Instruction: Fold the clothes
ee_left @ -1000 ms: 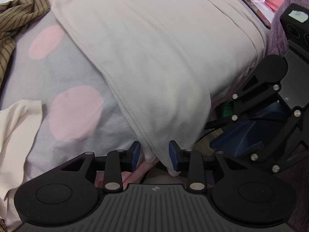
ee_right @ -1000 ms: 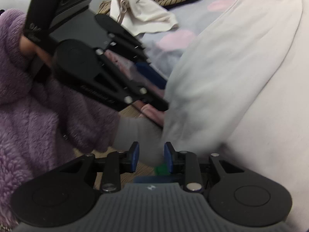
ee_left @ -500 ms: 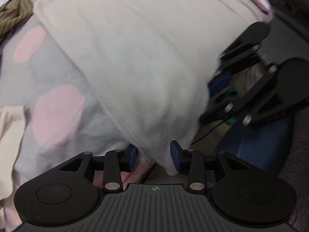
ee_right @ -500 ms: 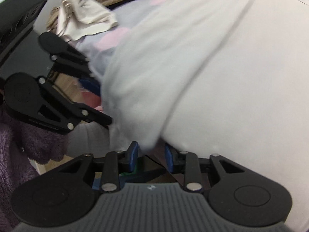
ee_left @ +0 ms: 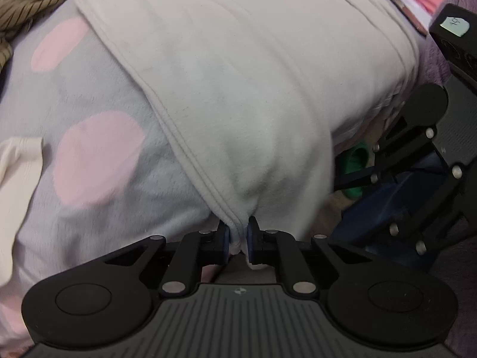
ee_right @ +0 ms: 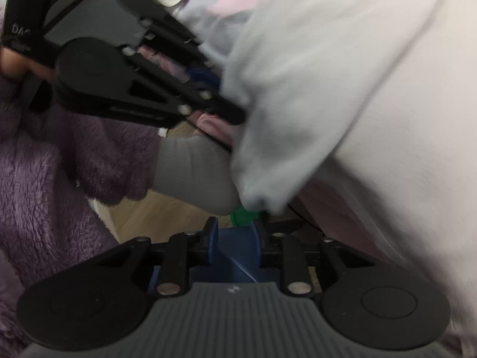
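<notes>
A pale pink-white garment (ee_left: 238, 74) lies spread over a grey blanket with pink dots (ee_left: 98, 155) and hangs over the near edge. My left gripper (ee_left: 238, 237) is shut on the garment's stitched hem at its near left corner. My right gripper (ee_right: 234, 238) is open and empty, just below the garment's other hanging corner (ee_right: 259, 200), with a gap between them. Each gripper shows in the other's view: the right one at the right edge (ee_left: 417, 179), the left one at the upper left (ee_right: 134, 83).
A striped brown garment (ee_left: 26, 9) and a cream garment (ee_left: 15, 167) lie on the blanket at the left. A purple fleece sleeve (ee_right: 44, 179), a grey cuff (ee_right: 193, 173), a blue object (ee_left: 378, 205) and a green object (ee_left: 356, 164) are below the edge.
My left gripper has closed on the garment's hem, where before its jaws stood apart around it. My right gripper has dropped below the garment's corner and its jaws have opened wider.
</notes>
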The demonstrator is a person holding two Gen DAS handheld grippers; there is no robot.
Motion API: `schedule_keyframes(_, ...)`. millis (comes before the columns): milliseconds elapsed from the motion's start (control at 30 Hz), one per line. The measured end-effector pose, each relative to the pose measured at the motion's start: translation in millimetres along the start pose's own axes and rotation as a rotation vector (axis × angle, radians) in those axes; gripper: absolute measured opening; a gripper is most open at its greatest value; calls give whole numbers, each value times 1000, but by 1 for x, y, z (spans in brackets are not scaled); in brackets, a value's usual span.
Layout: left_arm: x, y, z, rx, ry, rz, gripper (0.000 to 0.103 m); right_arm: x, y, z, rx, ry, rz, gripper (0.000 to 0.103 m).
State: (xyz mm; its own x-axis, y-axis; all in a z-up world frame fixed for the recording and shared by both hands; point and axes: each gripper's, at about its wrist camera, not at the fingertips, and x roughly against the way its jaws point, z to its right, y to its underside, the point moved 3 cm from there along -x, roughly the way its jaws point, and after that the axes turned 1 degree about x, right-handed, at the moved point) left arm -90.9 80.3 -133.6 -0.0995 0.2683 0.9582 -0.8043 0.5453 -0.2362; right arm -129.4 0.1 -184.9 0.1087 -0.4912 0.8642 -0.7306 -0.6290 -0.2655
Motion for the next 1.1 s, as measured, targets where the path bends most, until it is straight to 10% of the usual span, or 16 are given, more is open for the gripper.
schedule_keyframes(200, 18, 0, 10, 23, 89, 25, 8, 36, 2, 11, -66, 147, 120, 32)
schedule_keyframes(467, 34, -13, 20, 19, 178, 95, 8, 76, -13, 2, -102, 97, 388, 33)
schedule_keyframes(967, 44, -29, 43, -89, 166, 124, 8, 80, -33, 1, -212, 52, 382, 34)
schedule_keyframes(1100, 46, -30, 39, -97, 178, 115, 8, 74, -33, 5, -196, 102, 345, 15)
